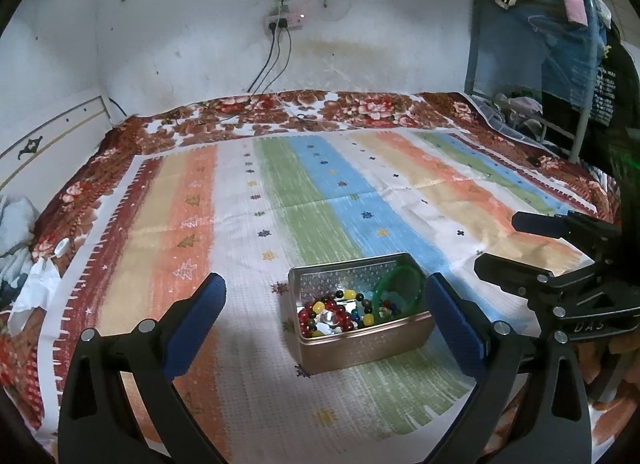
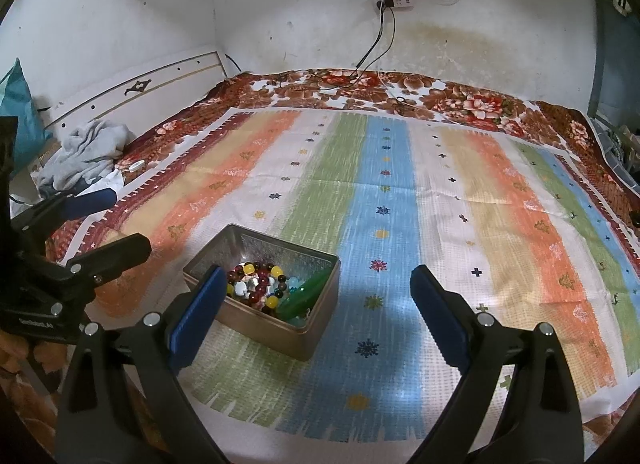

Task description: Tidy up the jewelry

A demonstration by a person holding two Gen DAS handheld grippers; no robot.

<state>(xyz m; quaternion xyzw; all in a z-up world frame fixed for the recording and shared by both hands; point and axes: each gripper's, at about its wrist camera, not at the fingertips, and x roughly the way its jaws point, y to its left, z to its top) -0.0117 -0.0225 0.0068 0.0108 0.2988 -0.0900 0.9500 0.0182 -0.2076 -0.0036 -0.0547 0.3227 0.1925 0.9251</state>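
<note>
Seemingly all jewelry, beads (image 1: 340, 312) & bangle (image 1: 398, 288), is held in tin (image 1: 360, 348) at 12 o'clock w/ both grippers (left (image 1: 326, 312), right (image 2: 316, 304)) spread, empty; sorted-or-unsorted can't be settled.

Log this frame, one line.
left gripper: open | right gripper: open | rectangular metal tin: holds bead bracelets, green bangle

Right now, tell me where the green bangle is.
The green bangle is inside the open metal tin on the striped cloth, leaning at the tin's right end beside the bead bracelets. In the left wrist view it sits between the open fingers.
</note>
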